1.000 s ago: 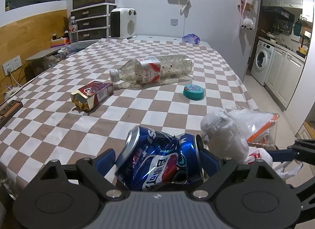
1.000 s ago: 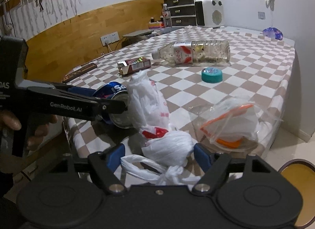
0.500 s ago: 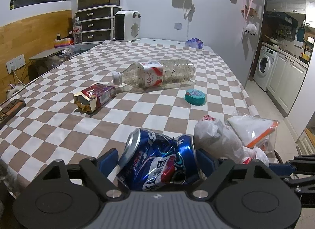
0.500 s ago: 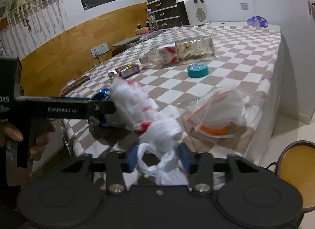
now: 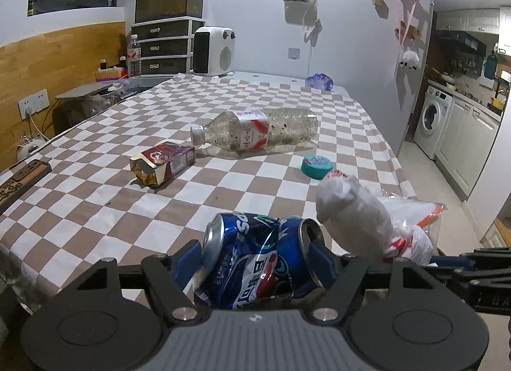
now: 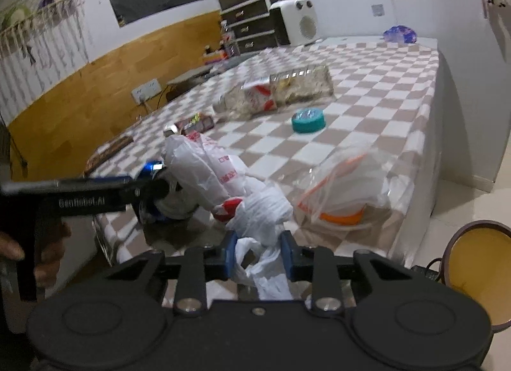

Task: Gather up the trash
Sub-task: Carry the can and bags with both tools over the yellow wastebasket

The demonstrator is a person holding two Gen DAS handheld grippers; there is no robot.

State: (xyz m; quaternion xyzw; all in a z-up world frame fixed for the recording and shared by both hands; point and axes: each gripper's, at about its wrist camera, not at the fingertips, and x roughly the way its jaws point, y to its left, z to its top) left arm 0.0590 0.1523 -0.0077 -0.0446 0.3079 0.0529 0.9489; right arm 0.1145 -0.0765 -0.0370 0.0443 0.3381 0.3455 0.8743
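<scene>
The left gripper (image 5: pixel 255 256) clamps a crushed blue Pepsi can (image 5: pixel 258 262) between its blue pads. The right gripper (image 6: pixel 258 254), nearly closed, pinches a knotted white plastic bag (image 6: pixel 252 208) beside the checkered tablecloth (image 6: pixel 367 90).

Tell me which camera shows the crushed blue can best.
The left wrist view: the crushed blue can fills the foreground, clamped in the left tool. The right wrist view shows only a blue sliver behind the white plastic bag.
</scene>
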